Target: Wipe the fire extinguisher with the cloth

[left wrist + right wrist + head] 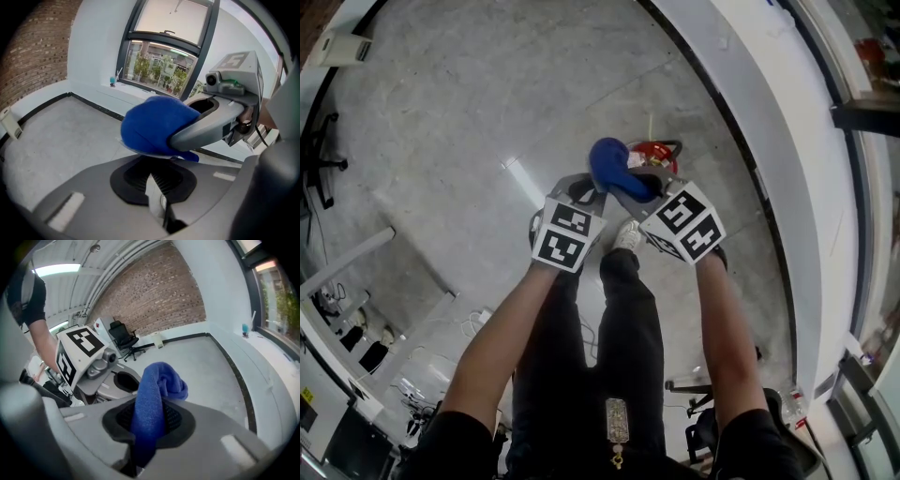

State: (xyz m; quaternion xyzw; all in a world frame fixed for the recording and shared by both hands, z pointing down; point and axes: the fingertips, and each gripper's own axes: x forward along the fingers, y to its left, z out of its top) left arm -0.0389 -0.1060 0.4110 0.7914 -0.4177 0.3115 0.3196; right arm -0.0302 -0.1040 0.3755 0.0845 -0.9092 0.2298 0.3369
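In the head view a bunched blue cloth (pixel 612 166) hangs over the top of a red fire extinguisher (pixel 656 152) that stands on the floor, mostly hidden behind it. My right gripper (pixel 635 185) is shut on the cloth. In the right gripper view the cloth (pixel 151 404) runs up between the jaws and bulges past them. My left gripper (pixel 582 193) sits just left of the cloth, shut and empty. From the left gripper view, its jaws (pixel 156 182) are pressed together, with the cloth (pixel 154 125) and right gripper (pixel 213 127) close ahead.
Grey polished floor (pixel 487 112) lies all round. A white ledge with a black skirting line (pixel 741 122) curves along the right. My black-trousered legs and a white shoe (pixel 627 235) stand directly below the grippers. Cables and equipment (pixel 356 347) are at lower left. An office chair (pixel 123 340) stands far off.
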